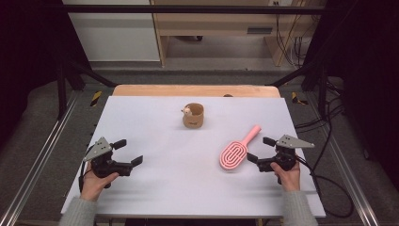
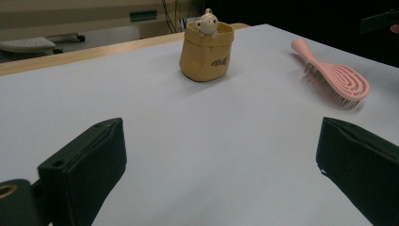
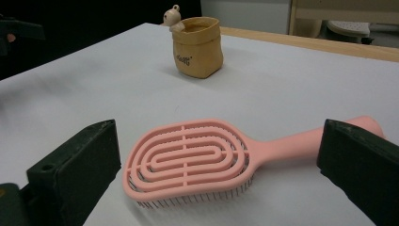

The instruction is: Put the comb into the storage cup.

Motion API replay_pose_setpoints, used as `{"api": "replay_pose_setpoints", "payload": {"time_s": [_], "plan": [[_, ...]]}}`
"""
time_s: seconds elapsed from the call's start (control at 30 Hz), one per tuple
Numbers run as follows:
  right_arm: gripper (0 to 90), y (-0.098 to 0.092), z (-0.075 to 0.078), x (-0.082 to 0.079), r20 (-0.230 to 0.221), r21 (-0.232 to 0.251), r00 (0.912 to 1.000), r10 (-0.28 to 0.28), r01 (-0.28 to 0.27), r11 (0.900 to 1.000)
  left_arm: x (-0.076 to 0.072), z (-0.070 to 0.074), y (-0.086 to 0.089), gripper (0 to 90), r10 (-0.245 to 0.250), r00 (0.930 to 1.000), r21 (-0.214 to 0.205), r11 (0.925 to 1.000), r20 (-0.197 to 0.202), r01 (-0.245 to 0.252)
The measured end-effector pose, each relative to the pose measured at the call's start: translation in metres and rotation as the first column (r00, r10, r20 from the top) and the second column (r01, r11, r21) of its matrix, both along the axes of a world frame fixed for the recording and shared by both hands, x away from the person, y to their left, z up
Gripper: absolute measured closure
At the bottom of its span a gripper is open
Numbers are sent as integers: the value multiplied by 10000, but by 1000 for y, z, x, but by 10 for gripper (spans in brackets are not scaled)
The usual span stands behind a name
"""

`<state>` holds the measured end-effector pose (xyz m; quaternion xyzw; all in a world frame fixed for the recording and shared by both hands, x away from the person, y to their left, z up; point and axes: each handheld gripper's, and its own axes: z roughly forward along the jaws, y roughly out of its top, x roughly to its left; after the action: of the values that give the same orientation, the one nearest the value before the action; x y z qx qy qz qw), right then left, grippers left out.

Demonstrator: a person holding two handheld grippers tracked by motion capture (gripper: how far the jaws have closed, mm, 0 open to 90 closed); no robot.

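White sheeting covers the bench (image 1: 155,188); the pink hairbrush (image 1: 234,154) lies bristles-down just ahead of the right gripper (image 1: 260,149), whose jaws gape empty; probably light, rigid, slick plastic; best pinched across its narrow handle.

I saw a white table (image 1: 155,179) carrying a tan pot (image 1: 193,117) near its far middle and a pink hairbrush (image 1: 236,151), bristles down, toward the right.
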<state>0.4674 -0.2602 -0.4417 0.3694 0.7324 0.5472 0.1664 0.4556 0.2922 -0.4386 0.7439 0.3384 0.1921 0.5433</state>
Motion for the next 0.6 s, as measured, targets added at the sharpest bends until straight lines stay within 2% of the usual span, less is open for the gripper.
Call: {"api": "replay_pose_setpoints", "payload": {"time_s": [0.37,0.6], "plan": [[3,-1,2,0,-5,47,10000,-86,86,10000,-1,-1,0,23,-1,10000,-28,10000,2,1],[3,1,4,0,59,-91,10000,-72,73,9999,0,-2,1,24,33,10000,-21,10000,-36,-33]]}}
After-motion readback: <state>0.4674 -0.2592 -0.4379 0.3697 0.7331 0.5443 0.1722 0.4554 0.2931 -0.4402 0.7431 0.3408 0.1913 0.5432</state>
